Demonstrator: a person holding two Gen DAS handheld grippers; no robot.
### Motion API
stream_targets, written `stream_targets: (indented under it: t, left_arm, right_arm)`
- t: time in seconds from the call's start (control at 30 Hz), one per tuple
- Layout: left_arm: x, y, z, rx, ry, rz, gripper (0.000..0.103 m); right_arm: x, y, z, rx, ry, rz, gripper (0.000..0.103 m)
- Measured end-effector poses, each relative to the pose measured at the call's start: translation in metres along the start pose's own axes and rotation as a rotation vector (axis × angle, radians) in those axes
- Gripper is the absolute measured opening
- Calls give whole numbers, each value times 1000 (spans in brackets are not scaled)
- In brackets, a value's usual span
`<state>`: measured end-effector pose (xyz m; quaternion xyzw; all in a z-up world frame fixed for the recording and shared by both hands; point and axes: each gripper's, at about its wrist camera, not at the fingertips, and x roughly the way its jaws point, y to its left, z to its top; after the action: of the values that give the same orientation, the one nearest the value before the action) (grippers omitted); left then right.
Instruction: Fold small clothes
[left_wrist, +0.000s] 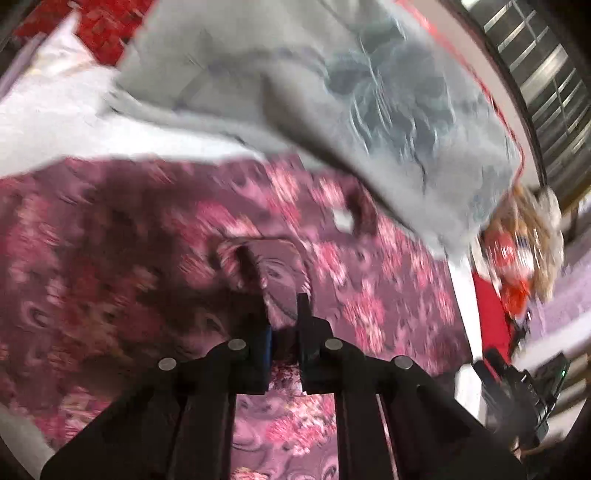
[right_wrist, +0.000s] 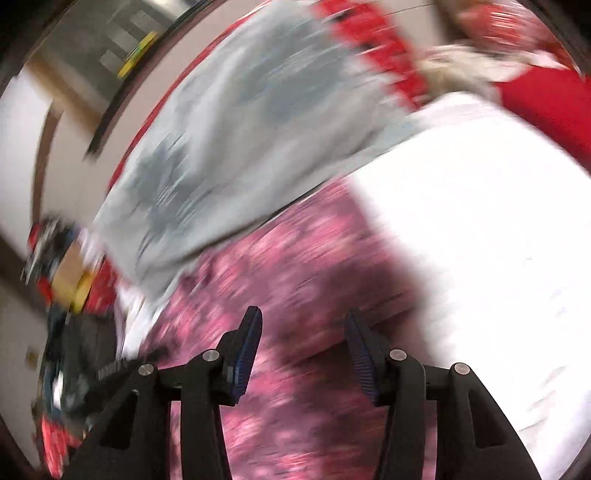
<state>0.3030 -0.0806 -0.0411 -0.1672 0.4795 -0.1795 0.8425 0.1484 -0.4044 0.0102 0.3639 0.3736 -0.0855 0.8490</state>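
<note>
Pinching floral garment (left_wrist: 184, 240), left gripper (left_wrist: 284, 314) nears grey cloth (left_wrist: 295, 74); right gripper (right_wrist: 303, 325) seemingly spread.

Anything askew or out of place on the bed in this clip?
The pink floral garment is not flat: a fold is bunched up where the left tool pinches it. The grey quilt lies rumpled behind. Motion blur hides finer detail.

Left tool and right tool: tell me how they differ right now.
The left tool is shut, with a fold of the pink floral garment pinched between its fingers; the right tool stands open with nothing between its fingers. The left tool's fingers are nearly together; the right tool's show a wide gap. Both are black, point down at the same floral garment, and are blurred.
</note>
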Motion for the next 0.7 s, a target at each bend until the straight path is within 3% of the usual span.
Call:
stream_targets:
  t: [0.13, 0.3, 0.37, 0.4, 0.47, 0.5, 0.57, 0.6, 0.67, 0.7]
  left_arm:
    - [-19, 21, 5, -38, -62, 33, 8]
    - [-7, 36, 3, -47, -1, 42, 8]
    - [-5, 36, 3, -49, 6, 42, 9]
    - [-6, 37, 4, -53, 6, 36, 9]
    - [-7, 38, 3, -52, 3, 47, 9]
    - [-5, 38, 2, -41, 7, 81, 9]
    - [7, 36, -2, -7, 41, 151, 10]
    - [11, 35, -4, 4, 59, 171, 12]
    - [8, 37, -3, 3, 58, 165, 12]
    - [0, 42, 1, -29, 50, 141, 12]
  right_arm:
    - [-2, -36, 16, 107, -40, -21, 53]
    - [33, -42, 17, 173, 22, 40, 54]
    - [53, -37, 10, 165, 109, 89, 45]
    - [61, -31, 7, 130, 156, 114, 10]
    - [55, -11, 6, 2, 117, 53, 9]
    - [42, -7, 9, -21, 30, 57, 9]
    - [29, -13, 10, 9, -45, 49, 8]
    - [33, -20, 8, 17, -32, 15, 9]
    - [52, -29, 1, -25, 75, -100, 8]
    - [52, -29, -3, -50, 73, -111, 9]
